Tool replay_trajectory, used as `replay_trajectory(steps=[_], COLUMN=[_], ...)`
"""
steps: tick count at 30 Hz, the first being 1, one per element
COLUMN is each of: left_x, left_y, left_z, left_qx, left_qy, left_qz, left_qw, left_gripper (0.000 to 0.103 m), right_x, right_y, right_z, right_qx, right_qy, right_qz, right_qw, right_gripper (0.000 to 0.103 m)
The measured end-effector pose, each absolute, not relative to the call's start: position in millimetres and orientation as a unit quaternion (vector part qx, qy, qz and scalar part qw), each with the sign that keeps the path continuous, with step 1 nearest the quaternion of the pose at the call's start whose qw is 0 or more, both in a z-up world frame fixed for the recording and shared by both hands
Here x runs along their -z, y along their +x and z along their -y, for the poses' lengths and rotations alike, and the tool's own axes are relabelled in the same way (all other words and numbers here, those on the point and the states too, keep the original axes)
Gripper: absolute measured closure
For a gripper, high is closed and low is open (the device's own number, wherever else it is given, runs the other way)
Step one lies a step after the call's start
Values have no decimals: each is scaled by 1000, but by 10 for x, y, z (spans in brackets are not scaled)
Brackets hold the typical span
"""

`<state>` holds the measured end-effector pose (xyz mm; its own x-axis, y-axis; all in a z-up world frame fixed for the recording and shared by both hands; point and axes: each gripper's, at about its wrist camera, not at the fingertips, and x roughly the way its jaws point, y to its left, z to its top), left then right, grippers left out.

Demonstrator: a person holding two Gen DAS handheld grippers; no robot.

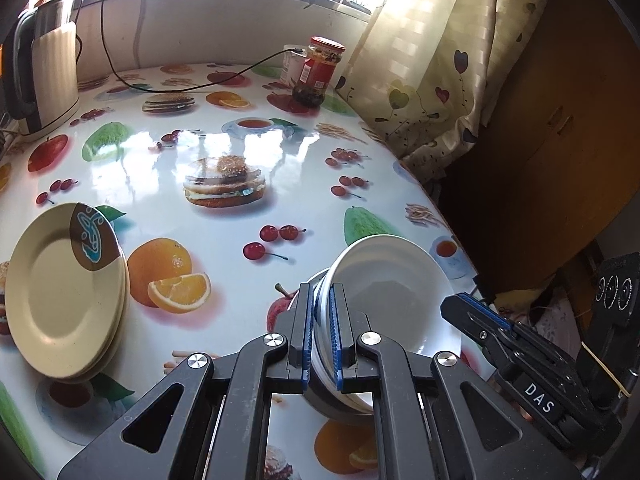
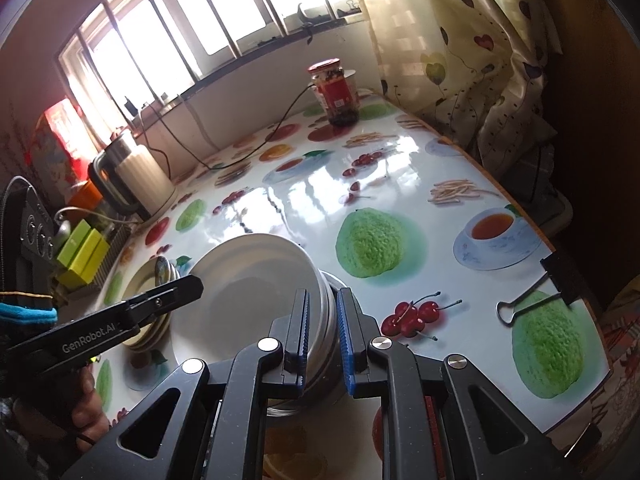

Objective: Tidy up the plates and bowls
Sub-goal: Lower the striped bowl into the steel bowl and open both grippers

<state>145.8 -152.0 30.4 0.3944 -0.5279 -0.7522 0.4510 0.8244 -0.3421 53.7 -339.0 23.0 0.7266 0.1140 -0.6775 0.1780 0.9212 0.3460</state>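
A white bowl sits nested in a steel bowl near the table's right edge. My left gripper is shut on the near rim of this bowl stack, blue pads on both sides of the white rim. The right gripper reaches the stack from the right. In the right wrist view the right gripper is shut on the rims of the white bowl and the steel bowl, while the left gripper touches the bowl's left rim. A stack of cream plates lies to the left.
A kettle stands at the far left, its black cable running across the back. A red-lidded jar stands at the far right by the curtain. A binder clip is clipped to the table's right edge. Green boxes sit beyond the plates.
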Motion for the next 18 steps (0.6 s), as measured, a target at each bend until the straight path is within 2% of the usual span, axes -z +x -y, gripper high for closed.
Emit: replay_trajectory(steps=[18], left_x=[-356], left_y=[1454], left_z=[1515], left_qx=[291], left_qy=[-47], left_qz=[-474], left_qw=[829], left_gripper=[95], right_x=[-316], right_y=[502], right_z=[3412], right_qx=[21], right_qy=[203], right_qz=[-359], right_qw=[911], right_gripper=[89])
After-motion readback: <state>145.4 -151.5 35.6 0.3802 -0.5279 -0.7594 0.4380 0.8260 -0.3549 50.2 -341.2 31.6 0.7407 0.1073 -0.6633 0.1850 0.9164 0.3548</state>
